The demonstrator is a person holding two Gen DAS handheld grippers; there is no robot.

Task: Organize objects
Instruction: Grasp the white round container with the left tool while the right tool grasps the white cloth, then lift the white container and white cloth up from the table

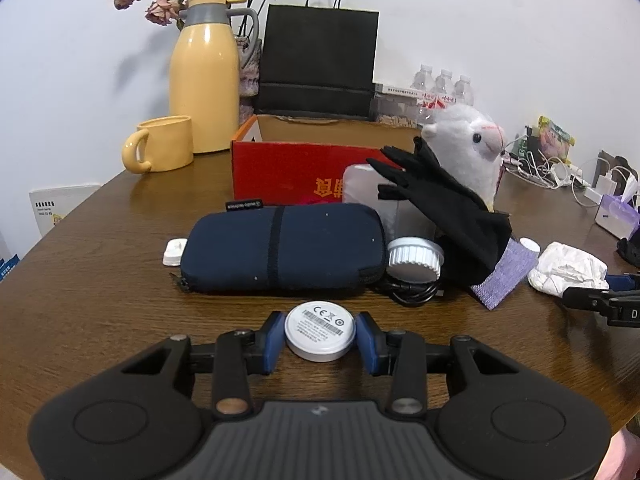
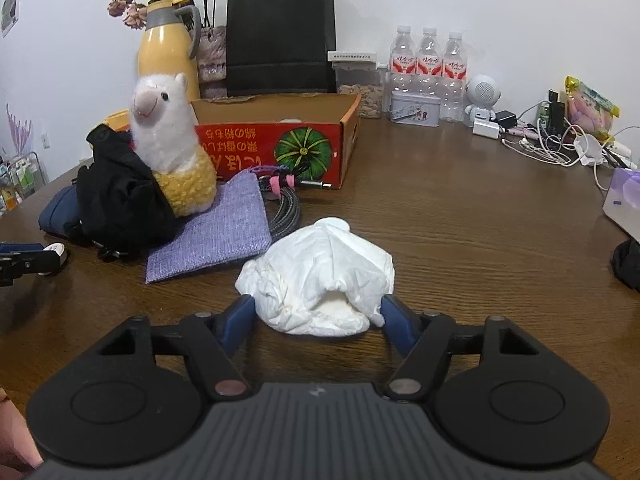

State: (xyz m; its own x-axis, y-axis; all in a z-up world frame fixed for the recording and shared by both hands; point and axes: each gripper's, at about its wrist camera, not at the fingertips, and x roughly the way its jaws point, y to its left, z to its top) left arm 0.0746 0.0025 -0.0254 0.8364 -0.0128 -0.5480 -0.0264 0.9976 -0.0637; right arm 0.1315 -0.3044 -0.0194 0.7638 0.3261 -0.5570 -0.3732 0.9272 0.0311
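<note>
- The left gripper (image 1: 320,338) sits low over the dark brown wooden table (image 1: 100,280), its blue pads (image 1: 273,342) pressed against both sides of a flat round white plastic puck with a printed label (image 1: 320,331), which rests on the wood.
- The right gripper (image 2: 318,314) has a crumpled white paper tissue wad (image 2: 316,276) between its blue fingers (image 2: 236,320); the right finger touches the tissue's edge and the left one sits just beside it, so I cannot tell whether they are squeezing it yet.
- Just beyond the puck lies a navy blue zipped fabric pouch (image 1: 280,246), with a ribbed white round cap (image 1: 414,258) and a coiled black cable (image 1: 412,290) at its right end.
- Behind the tissue, a lilac woven fabric pouch (image 2: 216,232) lies flat, and a white and yellow plush alpaca (image 2: 172,148) stands upright on it, against a black cloth bundle (image 2: 120,196).
- Farther back stands an open red cardboard box (image 2: 280,148).
- By the wall are a yellow thermos jug (image 1: 204,76), a yellow ceramic mug (image 1: 164,144) and a black paper bag (image 1: 316,56).
</note>
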